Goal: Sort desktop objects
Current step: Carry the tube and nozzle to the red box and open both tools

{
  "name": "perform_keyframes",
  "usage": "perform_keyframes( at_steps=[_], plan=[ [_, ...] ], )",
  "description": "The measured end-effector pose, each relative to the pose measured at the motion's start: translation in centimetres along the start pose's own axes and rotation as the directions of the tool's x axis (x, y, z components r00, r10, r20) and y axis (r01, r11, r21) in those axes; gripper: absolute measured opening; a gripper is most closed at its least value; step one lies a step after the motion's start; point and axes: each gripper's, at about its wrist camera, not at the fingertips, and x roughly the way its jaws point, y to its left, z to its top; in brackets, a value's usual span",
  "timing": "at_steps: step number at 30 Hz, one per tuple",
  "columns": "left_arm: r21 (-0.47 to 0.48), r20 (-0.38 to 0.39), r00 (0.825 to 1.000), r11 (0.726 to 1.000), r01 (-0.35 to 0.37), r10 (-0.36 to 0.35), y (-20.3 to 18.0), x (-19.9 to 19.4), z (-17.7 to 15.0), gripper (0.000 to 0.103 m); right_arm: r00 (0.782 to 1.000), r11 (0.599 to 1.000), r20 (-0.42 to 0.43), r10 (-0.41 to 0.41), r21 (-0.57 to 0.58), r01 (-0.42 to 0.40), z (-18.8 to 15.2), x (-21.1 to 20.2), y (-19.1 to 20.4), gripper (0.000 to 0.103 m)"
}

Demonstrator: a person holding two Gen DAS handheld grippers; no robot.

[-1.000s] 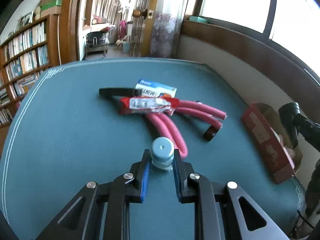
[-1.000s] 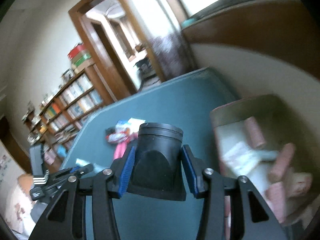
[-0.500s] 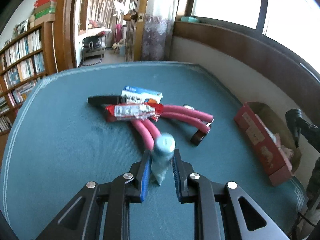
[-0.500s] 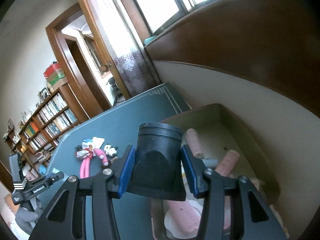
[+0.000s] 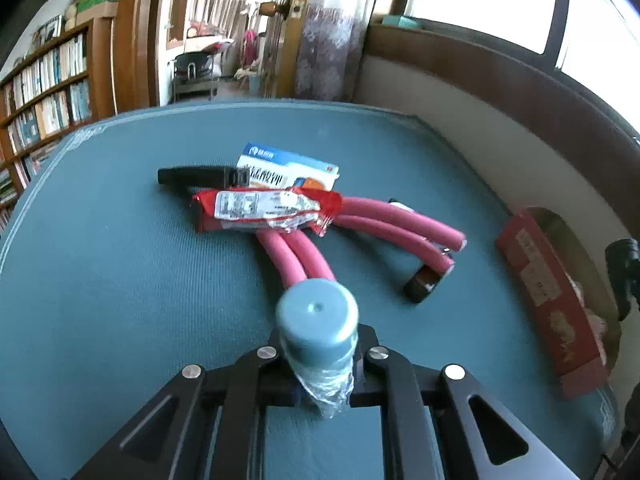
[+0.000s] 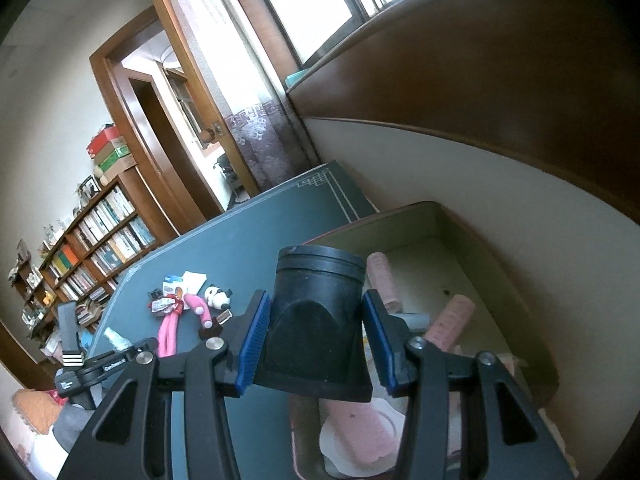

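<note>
From the left wrist view, the left gripper (image 5: 322, 372) is closing its jaws on a small clear bottle with a grey-blue cap (image 5: 318, 324), pinching the crinkled plastic body low between the fingers. The bottle is standing with its long axis tilted up toward the camera, cap uppermost, above the near edge of the green table (image 5: 100, 260). Beyond it, around the table's middle, pink foam tubes (image 5: 400, 224) are lying fanned out, with a red snack packet (image 5: 264, 210) resting across them, a blue-and-white box (image 5: 288, 170) behind it and a black bar (image 5: 200, 176) pointing toward the left edge. A small dark roll (image 5: 424, 280) is sitting by the tube ends. At the right edge a red cardboard box (image 5: 548, 300) is lying open.

From the right wrist view, the right gripper (image 6: 316, 340) is clamping a black cylindrical holder (image 6: 320, 312) between its blue pads (image 6: 252, 344), open end pointing up and away, long axis running along the fingers. It is hanging over the box's near wall (image 6: 400, 220), and only this view is showing the contents: pink rollers (image 6: 384, 284) lying inside. It also shows a panda figure (image 6: 218, 296) near the tubes, and the left gripper with its bottle at the table's left edge.
</note>
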Motion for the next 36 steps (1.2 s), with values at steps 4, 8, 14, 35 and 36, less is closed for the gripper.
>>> perform_keyframes(
  at_steps=[4,8,14,35,36],
  plan=[
    [0.022,0.043,0.999,0.999,0.030,-0.031,-1.2,-1.9,0.4,0.014,1.000,1.000,-0.002,-0.006,-0.007,0.006,0.2,0.2,-0.3,0.051],
    [0.071,0.056,0.996,0.995,0.068,-0.072,-3.5,-3.1,1.2,0.014,1.000,1.000,0.003,-0.024,-0.005,0.024,0.4,0.1,-1.0,0.051],
    [0.145,0.038,0.986,0.977,0.156,-0.163,-8.1,-3.4,2.7,0.014,0.998,0.998,0.015,-0.059,0.008,0.059,0.9,-0.6,-2.5,0.051],
    [0.345,-0.092,0.923,0.858,0.381,-0.373,-25.1,2.2,6.7,0.014,0.998,0.997,0.005,-0.068,0.027,0.068,1.2,-1.4,-6.7,0.051],
    [0.348,-0.096,0.922,0.856,0.383,-0.374,-25.6,2.5,6.9,0.014,0.998,0.997,0.004,-0.068,0.028,0.068,1.2,-1.3,-6.8,0.051]
  ],
)
